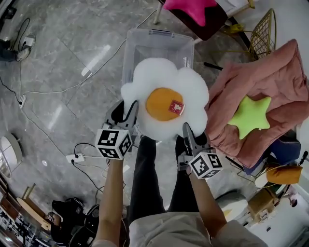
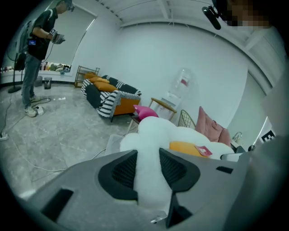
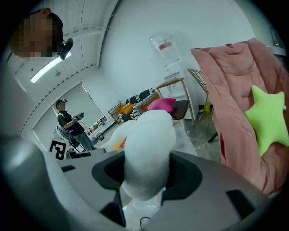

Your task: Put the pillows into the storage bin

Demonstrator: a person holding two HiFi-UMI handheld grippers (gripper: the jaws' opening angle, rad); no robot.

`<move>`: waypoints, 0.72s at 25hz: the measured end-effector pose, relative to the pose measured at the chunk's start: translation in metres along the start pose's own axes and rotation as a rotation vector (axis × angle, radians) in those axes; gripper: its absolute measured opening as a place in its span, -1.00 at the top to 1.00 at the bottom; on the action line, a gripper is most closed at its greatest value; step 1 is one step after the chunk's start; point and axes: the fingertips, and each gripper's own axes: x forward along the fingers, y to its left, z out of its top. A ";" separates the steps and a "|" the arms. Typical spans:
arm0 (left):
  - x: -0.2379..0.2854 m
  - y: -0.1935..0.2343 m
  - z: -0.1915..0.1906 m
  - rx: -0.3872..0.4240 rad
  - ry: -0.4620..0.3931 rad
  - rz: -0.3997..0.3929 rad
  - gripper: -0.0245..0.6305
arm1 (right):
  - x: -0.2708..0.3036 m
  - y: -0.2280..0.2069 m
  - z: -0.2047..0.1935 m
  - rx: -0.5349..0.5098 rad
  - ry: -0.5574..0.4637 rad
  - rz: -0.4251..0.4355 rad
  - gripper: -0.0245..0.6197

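Observation:
A white fried-egg pillow with an orange yolk and a red tag hangs in the air over the near end of the clear storage bin. My left gripper is shut on its near-left lobe. The pillow's near-right lobe sits squeezed between the jaws of my right gripper, which is shut on it. A lime-green star pillow lies on a pink quilt to the right. At the top, a magenta pillow rests on a dark chair.
Cables and a power strip trail over the grey marble floor at left. A gold wire basket stands at the top right. Another person stands far off near a striped sofa.

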 end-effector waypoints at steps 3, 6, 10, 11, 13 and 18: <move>-0.005 0.028 -0.026 -0.057 0.022 0.005 0.51 | 0.008 0.013 -0.011 -0.004 0.023 0.009 0.29; -0.007 0.044 -0.048 -0.129 0.026 0.007 0.42 | 0.016 0.015 -0.016 -0.018 0.056 0.003 0.30; -0.003 0.052 -0.064 -0.190 0.043 0.002 0.35 | 0.031 0.016 -0.008 -0.136 0.084 -0.010 0.31; -0.002 0.055 -0.067 -0.191 0.051 0.006 0.33 | 0.036 0.019 -0.004 -0.175 0.086 -0.007 0.32; -0.002 0.062 -0.073 -0.188 0.065 0.012 0.33 | 0.046 0.024 0.004 -0.242 0.085 -0.003 0.33; -0.002 0.075 -0.077 -0.188 0.069 0.015 0.33 | 0.086 0.025 0.009 -0.533 0.145 -0.023 0.33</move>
